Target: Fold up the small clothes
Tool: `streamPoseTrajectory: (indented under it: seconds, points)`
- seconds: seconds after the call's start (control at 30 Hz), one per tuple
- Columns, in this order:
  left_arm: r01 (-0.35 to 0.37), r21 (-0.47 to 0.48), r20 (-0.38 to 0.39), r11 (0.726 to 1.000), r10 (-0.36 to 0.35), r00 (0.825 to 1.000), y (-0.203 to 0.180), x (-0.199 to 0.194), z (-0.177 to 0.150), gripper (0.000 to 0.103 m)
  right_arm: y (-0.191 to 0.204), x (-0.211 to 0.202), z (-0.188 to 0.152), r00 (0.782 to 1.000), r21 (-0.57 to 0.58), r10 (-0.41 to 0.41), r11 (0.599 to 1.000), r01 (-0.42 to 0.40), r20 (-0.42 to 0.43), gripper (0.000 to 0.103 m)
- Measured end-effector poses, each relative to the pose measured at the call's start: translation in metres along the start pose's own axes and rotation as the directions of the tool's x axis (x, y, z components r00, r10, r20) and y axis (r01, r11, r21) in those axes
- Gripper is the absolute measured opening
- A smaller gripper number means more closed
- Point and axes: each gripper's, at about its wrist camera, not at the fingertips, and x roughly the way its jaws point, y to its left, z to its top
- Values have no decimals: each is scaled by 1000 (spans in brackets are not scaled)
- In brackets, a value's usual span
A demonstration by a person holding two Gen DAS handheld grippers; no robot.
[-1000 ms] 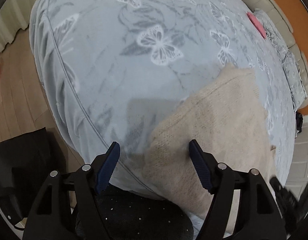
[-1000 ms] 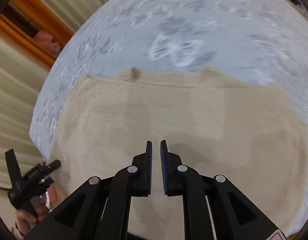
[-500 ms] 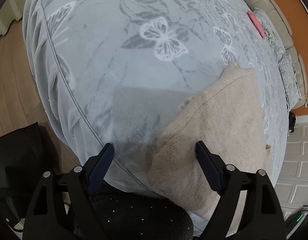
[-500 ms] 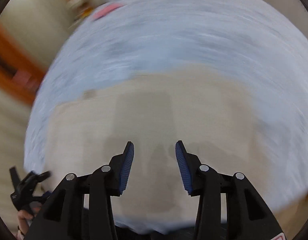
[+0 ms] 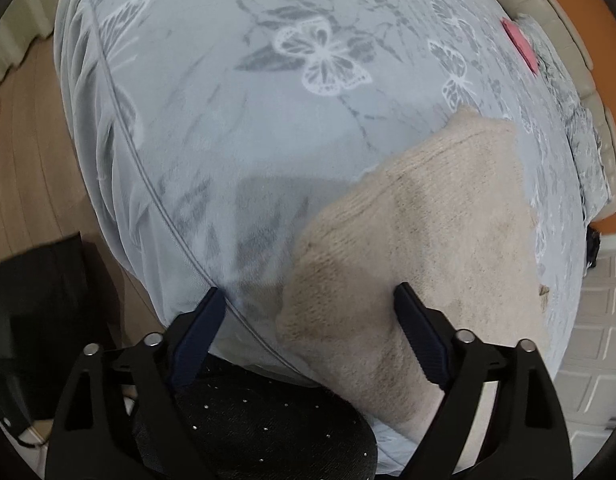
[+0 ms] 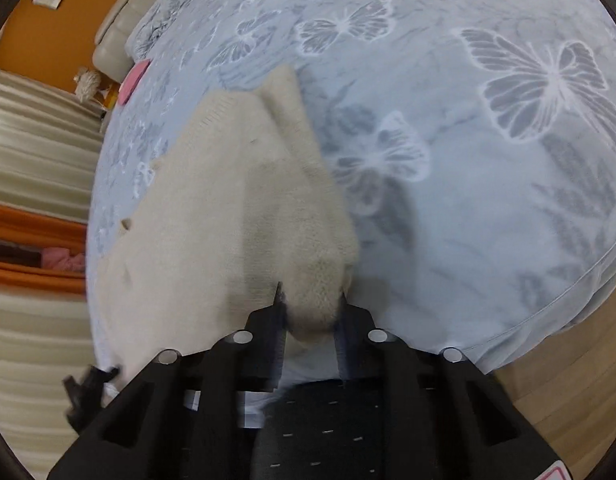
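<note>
The right gripper (image 6: 309, 300) fingers have just been closing onto the sweater's (image 6: 212, 208) near-right corner; the left gripper (image 5: 309, 300), fingers apart, straddles its near-left corner.

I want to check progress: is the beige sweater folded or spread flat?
Partly folded: the beige sweater shows a doubled side edge, gripped by the right gripper.

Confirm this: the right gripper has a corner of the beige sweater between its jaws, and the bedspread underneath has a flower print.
Not flowers. The bedspread is printed with butterflies, as the right wrist view shows. The rest holds: the right gripper has a corner of the beige sweater between its jaws.
</note>
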Motion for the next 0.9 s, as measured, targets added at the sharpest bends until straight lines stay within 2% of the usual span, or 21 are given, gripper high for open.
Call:
streamPoseTrajectory:
  seconds: [0.03, 0.07, 0.13, 0.17, 0.2, 0.23, 0.3, 0.33, 0.4, 0.43, 0.5, 0.53, 0.57, 0.63, 0.73, 0.77, 0.83, 0.9]
  points:
    - [15, 30, 5, 999, -15, 1000, -3, -2, 1, 63, 9, -18, -1, 998, -51, 8, 999, -5, 59, 18]
    - [17, 74, 10, 997, -18, 1000, -8, -5, 2, 56, 11, -24, 0, 997, -73, -1, 997, 6, 73, 17]
    - [4, 123, 16, 992, -6, 1000, -16, -7, 1, 51, 0, -26, 1, 996, -81, -53, 995, 59, 66, 15]
    - [-7, 133, 15, 991, 5, 1000, -18, -6, 1, 51, -10, -21, 1, 994, -64, -98, 993, 101, 50, 10]
    - [-17, 133, 14, 991, 16, 1000, -19, -4, 1, 51, -31, -10, 1, 984, -21, -179, 984, 179, 8, 0]
    - [-23, 131, 14, 991, 21, 1000, -20, -3, 2, 51, -47, 0, 1, 977, 18, -208, 978, 209, -42, 0]
    - [-42, 121, 16, 992, 41, 999, -23, -1, 2, 53, -62, 1, -3, 975, 72, -212, 973, 217, -71, 0]
    - [-51, 119, 16, 992, 50, 999, -23, -1, 1, 55, -60, -10, -6, 983, 83, -180, 980, 182, -34, 1]
    - [-70, 113, 13, 991, 68, 998, -24, -1, 2, 60, -48, -25, -8, 987, 56, -158, 986, 157, 8, 10]
    - [-80, 105, 12, 991, 79, 997, -23, 0, 2, 68, -38, -29, -8, 988, 25, -154, 988, 153, 18, 13]
    - [-78, 77, 6, 994, 78, 997, -17, 2, 2, 74, -21, -29, -3, 991, -27, -136, 990, 136, 9, 34]
    - [-68, 60, 1, 996, 68, 998, -14, 2, 3, 77, -12, -25, 1, 991, -49, -131, 990, 131, 6, 61]
    - [-61, 39, -5, 997, 61, 998, -10, 4, 3, 80, -6, -22, 3, 991, -64, -134, 989, 135, 17, 68]
    - [-58, 30, -8, 998, 59, 998, -7, 4, 4, 80, 4, -10, 9, 992, -74, -127, 989, 127, 8, 68]
    - [-88, 64, 3, 994, 88, 996, -13, 4, 2, 80, 0, 22, 12, 993, -7, -104, 995, 103, -57, 68]
    - [-96, 71, 5, 993, 96, 995, -15, 4, 2, 81, -1, 30, 13, 993, 12, -93, 995, 94, -71, 64]
    - [-110, 83, 10, 990, 110, 994, -17, 3, 3, 81, -6, 39, 11, 994, 45, -82, 995, 86, -74, 52]
    - [-125, 98, 12, 987, 124, 992, -19, 3, 2, 81, -4, 38, 10, 996, 62, -69, 995, 72, -50, 32]
